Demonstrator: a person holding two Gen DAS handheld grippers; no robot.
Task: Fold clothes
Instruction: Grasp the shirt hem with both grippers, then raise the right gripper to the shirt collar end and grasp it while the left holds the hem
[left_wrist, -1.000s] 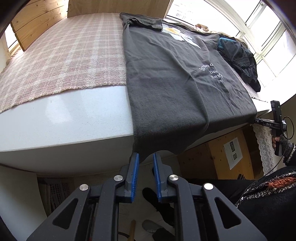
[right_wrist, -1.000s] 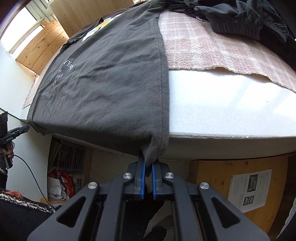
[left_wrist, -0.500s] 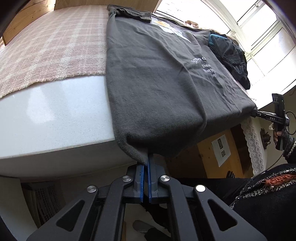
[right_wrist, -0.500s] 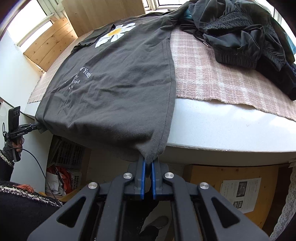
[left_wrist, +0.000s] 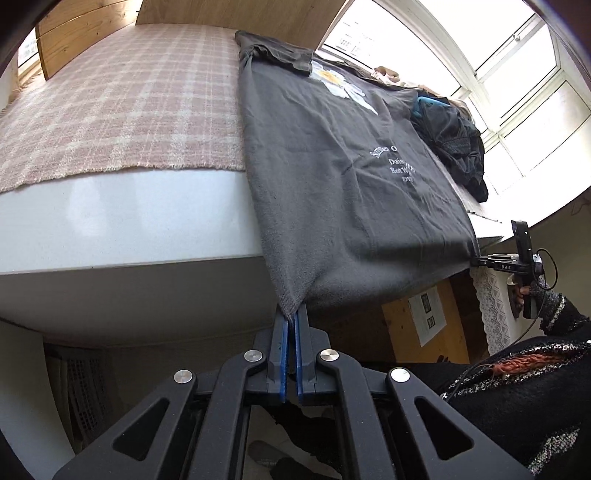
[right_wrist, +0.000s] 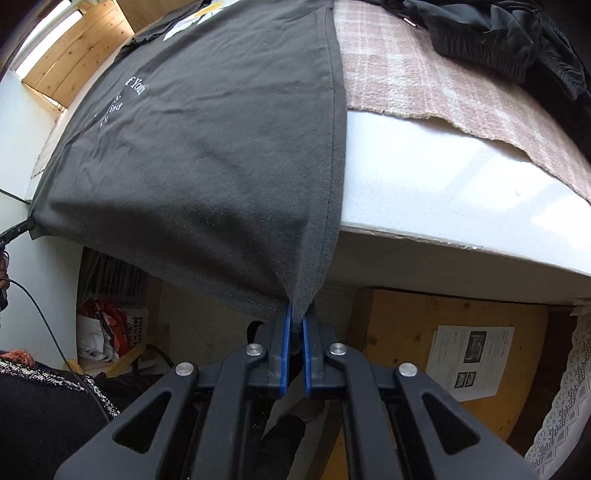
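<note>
T-shirt (left_wrist: 332, 192), soft dark-grey knit, hem corners pinched in left tool (left_wrist: 291, 321) and right tool (right_wrist: 297, 317).

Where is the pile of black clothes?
In the left wrist view the pile of black clothes sits on the checked blanket at the right, beside the grey T-shirt and below the window.

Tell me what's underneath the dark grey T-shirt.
The dark grey T-shirt lies over a pink plaid blanket and white tabletop; what else it covers is hidden.
</note>
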